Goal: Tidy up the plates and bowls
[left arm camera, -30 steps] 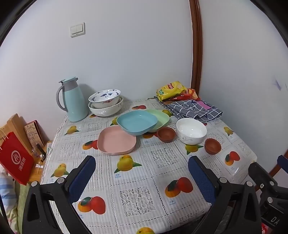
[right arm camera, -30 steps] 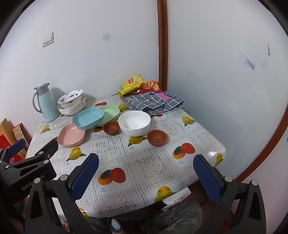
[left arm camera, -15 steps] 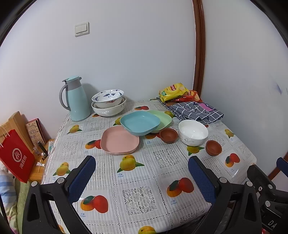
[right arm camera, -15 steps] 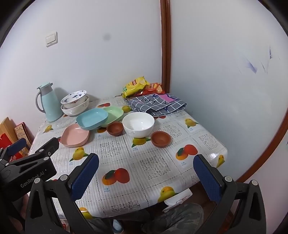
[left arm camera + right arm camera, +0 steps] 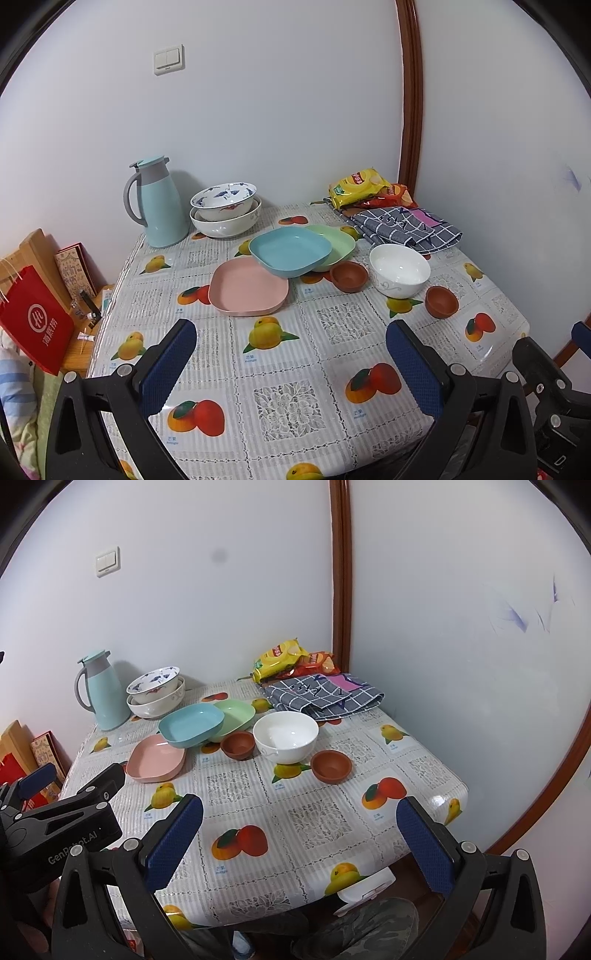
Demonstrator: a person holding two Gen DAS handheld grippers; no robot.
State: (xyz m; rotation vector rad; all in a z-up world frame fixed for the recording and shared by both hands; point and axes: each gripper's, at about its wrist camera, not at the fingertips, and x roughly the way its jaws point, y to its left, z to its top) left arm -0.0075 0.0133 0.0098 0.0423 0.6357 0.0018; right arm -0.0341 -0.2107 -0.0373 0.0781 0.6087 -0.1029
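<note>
the blue plate (image 5: 290, 251) leans over the pink plate (image 5: 248, 287) and green plate (image 5: 338, 243) mid-table; a white bowl (image 5: 399, 270) sits between two brown bowls (image 5: 349, 276) toward the right edge. left gripper (image 5: 290, 369) and right gripper (image 5: 300, 842) hover spread wide, empty, over the near edge.

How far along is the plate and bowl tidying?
Done: only the patterned bowl nested in a white bowl. In hand: nothing; left tongs and right tongs open. Left: pink plate, blue plate, green plate, white bowl and two brown bowls.
</note>
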